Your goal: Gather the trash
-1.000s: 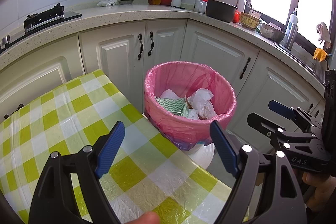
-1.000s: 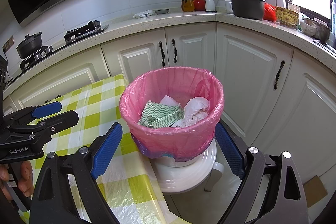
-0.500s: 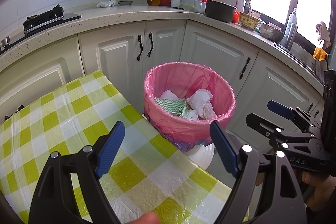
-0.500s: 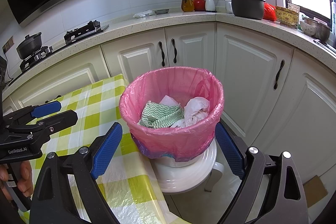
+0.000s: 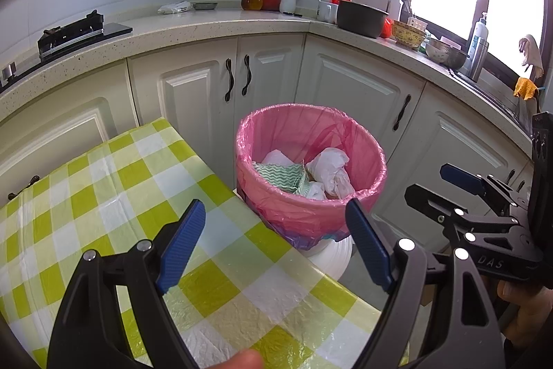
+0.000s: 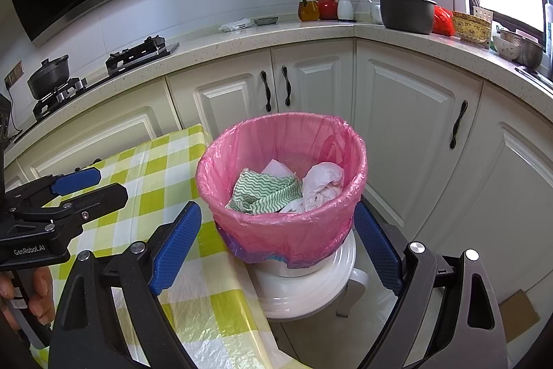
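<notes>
Beside the checked table (image 6: pixel 172 296), on a white stool (image 6: pixel 311 286), sits the bin with its pink liner (image 6: pixel 283 230). Left gripper (image 5: pixel 274 244) and right gripper (image 6: pixel 278 244): jaws spread, empty. Liner looks thin, slippery, tear-prone; contents light. Pinch gathered rim film, opposite sides.

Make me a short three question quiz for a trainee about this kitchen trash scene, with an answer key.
1. True or false: both grippers hold nothing.
2. What colour is the liner in the bin?
3. The bin stands on: A) the checked tablecloth, B) a white stool, C) the counter.

Key
1. True: the left gripper and the right gripper stand open and empty.
2. Pink.
3. B; the green-striped cloth and crumpled white paper are already inside.
</notes>
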The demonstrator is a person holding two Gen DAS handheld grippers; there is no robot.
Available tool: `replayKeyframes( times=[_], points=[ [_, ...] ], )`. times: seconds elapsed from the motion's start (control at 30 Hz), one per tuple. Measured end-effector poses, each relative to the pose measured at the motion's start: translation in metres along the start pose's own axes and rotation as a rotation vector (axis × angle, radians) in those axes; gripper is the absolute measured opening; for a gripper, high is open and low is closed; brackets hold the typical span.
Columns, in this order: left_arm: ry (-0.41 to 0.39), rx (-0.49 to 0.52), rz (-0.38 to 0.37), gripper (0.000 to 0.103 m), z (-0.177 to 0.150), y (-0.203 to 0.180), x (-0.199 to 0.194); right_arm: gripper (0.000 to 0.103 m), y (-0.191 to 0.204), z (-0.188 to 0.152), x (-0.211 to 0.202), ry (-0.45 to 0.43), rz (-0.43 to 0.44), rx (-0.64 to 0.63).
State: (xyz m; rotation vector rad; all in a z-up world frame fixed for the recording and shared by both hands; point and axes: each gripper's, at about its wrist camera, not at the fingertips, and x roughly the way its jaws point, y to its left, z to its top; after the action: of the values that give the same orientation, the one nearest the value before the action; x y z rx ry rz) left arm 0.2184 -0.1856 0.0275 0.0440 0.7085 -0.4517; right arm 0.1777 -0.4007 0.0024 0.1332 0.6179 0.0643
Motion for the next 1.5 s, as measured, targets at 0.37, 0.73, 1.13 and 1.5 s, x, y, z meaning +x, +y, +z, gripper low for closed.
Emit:
replayKeyframes(
  times=[0.37, 0.73, 1.13, 1.5],
  points=[
    [0.002, 0.002, -0.004, 0.081, 0.0025, -0.0003, -0.0009, 0.085, -0.0005, 0.0006, -0.0003, 0.001, 0.001, 0.001],
    [0.003, 0.011, -0.01, 0.083, 0.0011, -0.0005, -0.0003, 0.085, -0.0005, 0.0006, 0.0001, 0.002, 0.001, 0.002],
    [-0.006, -0.005, -0.002, 0.084, -0.0012, 0.0044, 0.0008, 0.085, -0.0011, 0.0001, 0.0002, 0.003, 0.001, 0.002],
    [-0.018, 0.003, 0.014, 0.085, -0.0011, 0.0048, -0.0017, 0.085, -0.0014, -0.0031, 0.001, 0.004, -0.001, 0.004]
  ],
)
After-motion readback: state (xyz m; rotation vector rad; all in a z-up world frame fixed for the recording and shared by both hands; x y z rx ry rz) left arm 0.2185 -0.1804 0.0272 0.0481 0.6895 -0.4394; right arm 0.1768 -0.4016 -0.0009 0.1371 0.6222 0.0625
